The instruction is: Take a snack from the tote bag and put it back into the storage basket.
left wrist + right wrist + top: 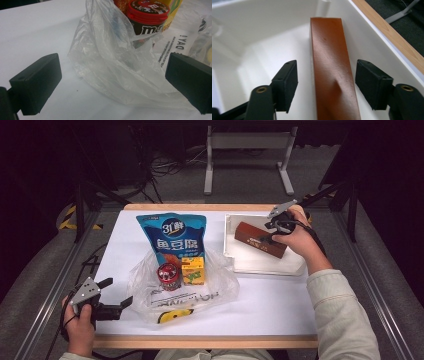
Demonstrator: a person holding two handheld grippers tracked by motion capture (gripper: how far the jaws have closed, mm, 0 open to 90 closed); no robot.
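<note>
The right hand-held gripper (325, 85) hung over a long reddish-brown rectangular box (332, 72) that lay in a shallow white plastic tray (240, 262) at the far right of the white worktop (270, 305). Its jaws stood spread on either side of the box, with clear gaps, pressing nothing. The left hand-held gripper (112, 85) rested near the worktop's front left corner, jaws wide apart, facing a crumpled clear plastic bag (112, 70) that held a red-lidded candy jar (147, 15) and a yellow carton (193, 271), beside a blue snack pouch (172, 232).

box (260, 239) in tray (295, 269) (right), bag (182, 292) left
</note>
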